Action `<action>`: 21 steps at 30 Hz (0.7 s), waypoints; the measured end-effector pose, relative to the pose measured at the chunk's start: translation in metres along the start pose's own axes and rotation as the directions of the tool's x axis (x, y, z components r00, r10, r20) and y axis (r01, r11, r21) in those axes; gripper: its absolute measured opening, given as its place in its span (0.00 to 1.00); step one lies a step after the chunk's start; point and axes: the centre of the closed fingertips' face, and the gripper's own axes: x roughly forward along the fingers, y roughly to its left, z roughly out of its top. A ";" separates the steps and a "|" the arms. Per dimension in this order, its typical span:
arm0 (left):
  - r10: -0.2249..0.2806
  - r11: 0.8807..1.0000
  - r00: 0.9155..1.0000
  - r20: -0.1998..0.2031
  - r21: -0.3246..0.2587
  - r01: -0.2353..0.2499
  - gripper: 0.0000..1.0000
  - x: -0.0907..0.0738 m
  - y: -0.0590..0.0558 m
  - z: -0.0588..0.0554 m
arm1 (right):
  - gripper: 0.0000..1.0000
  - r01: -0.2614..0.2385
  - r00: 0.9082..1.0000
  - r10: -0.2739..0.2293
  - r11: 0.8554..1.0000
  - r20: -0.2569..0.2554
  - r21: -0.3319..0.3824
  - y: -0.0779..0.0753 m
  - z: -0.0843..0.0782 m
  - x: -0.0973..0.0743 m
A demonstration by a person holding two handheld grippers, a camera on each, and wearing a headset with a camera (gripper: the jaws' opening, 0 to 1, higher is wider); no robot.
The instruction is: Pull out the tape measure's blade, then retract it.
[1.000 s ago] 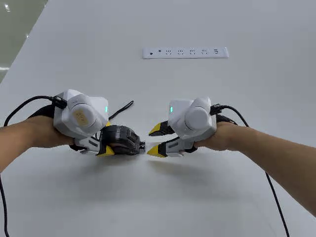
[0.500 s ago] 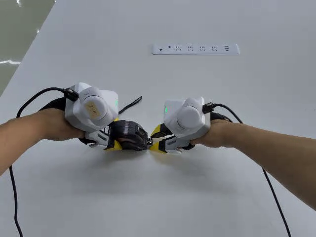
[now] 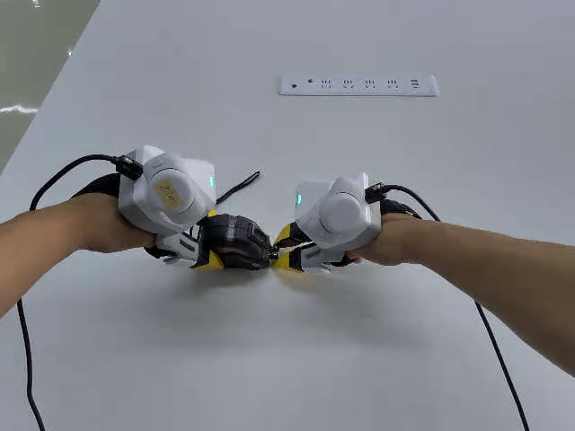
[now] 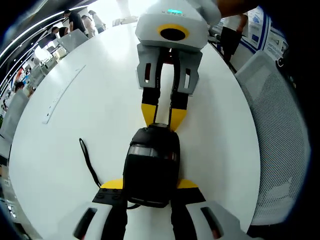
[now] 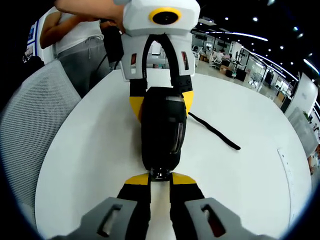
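Observation:
A black tape measure [image 3: 235, 242] lies on the white table [image 3: 296, 359] between the two grippers. My left gripper [image 3: 214, 241] is shut on its case from the left; the left gripper view has the case [image 4: 152, 165] wedged between the yellow tips [image 4: 150, 184]. My right gripper [image 3: 280, 250] meets the case's front from the right. In the right gripper view its jaws [image 5: 160, 179] are closed on the small blade hook [image 5: 159, 174] at the case's mouth. No length of blade shows outside the case.
The tape measure's black wrist strap [image 3: 238, 189] trails on the table behind the case. A white power strip [image 3: 358, 85] lies at the far side. Black cables [image 3: 54, 184] run from both grippers. A mesh chair [image 4: 280, 140] stands off the table's edge.
The right gripper moved left to the case's front and went from open to closed on the blade hook. The left gripper kept its hold on the case.

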 end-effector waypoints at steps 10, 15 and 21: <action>0.000 1.000 1.000 0.004 -0.010 0.000 0.30 -0.001 0.000 -0.001 | 0.11 0.007 1.000 -0.007 1.000 0.000 -0.018 -0.002 0.000 -0.002; 0.002 1.000 1.000 0.006 -0.014 -0.001 0.30 -0.001 0.000 -0.001 | 0.11 0.009 1.000 -0.009 1.000 -0.003 -0.017 -0.002 -0.002 -0.004; 0.002 1.000 1.000 0.007 -0.015 -0.002 0.30 -0.001 0.000 0.000 | 0.11 0.009 1.000 -0.009 1.000 -0.004 -0.011 -0.002 -0.006 -0.008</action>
